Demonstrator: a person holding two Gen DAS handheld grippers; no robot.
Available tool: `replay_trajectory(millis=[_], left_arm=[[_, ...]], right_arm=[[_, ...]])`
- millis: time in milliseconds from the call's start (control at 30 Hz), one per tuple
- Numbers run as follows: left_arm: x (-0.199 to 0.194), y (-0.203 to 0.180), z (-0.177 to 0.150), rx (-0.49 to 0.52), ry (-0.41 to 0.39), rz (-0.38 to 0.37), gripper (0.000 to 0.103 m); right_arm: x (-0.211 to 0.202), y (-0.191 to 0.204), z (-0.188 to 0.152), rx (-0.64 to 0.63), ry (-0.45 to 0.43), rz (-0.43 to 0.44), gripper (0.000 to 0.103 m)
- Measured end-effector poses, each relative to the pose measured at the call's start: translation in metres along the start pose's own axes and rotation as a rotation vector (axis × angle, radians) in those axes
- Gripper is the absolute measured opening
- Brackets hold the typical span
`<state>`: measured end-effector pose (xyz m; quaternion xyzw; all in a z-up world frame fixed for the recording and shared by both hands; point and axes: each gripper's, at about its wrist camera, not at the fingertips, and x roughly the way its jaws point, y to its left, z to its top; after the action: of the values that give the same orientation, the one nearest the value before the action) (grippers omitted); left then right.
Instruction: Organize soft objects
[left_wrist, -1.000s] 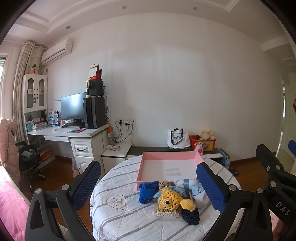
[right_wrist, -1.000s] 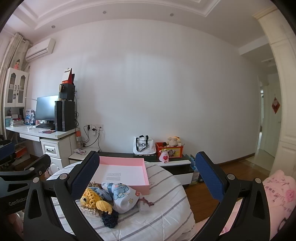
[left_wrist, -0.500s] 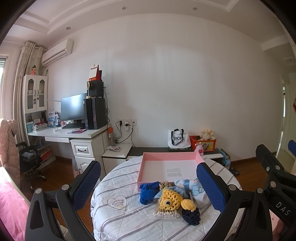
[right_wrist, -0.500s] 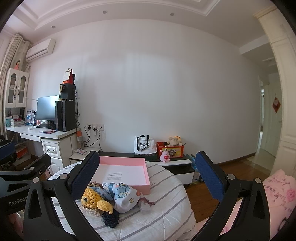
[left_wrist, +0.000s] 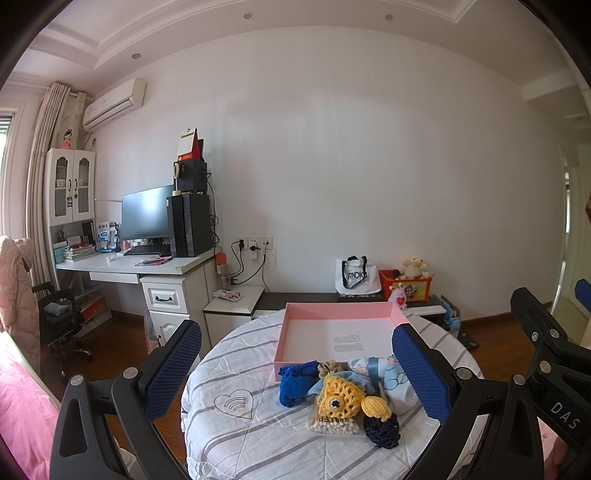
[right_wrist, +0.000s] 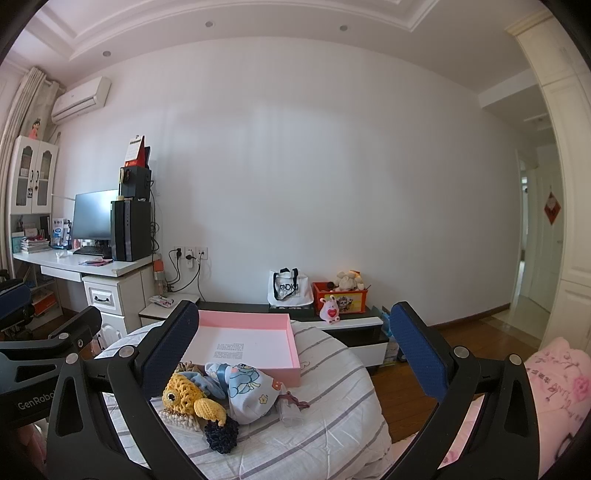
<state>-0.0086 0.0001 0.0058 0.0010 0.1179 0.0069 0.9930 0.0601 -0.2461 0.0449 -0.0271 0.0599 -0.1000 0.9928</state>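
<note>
Both grippers hang with jaws spread wide, holding nothing — the left gripper (left_wrist: 295, 369) frames the pile at the bottom centre of its view, the right gripper (right_wrist: 291, 354) sits a little to the pile's right. The soft objects (left_wrist: 340, 395) lie heaped on the striped round table (left_wrist: 258, 435), touching the near wall of the pink box (left_wrist: 338, 332). Under the yellow crochet fish (left_wrist: 338, 400) a bead packet (left_wrist: 334, 424) bears small inverted print. The white tote bag (left_wrist: 356, 278) at centre right reads "RADICI"; the gripper bodies show "DAS" and "GenRobo".
</note>
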Motion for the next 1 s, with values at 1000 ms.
replay_trajectory(millis=[1000], left_arm=[[0.032,0.001,-0.008,0.012,0.127,0.018,0.102]], right_arm=[[0.024,0.009,-0.015,-0.009,0.125,0.028,0.103]])
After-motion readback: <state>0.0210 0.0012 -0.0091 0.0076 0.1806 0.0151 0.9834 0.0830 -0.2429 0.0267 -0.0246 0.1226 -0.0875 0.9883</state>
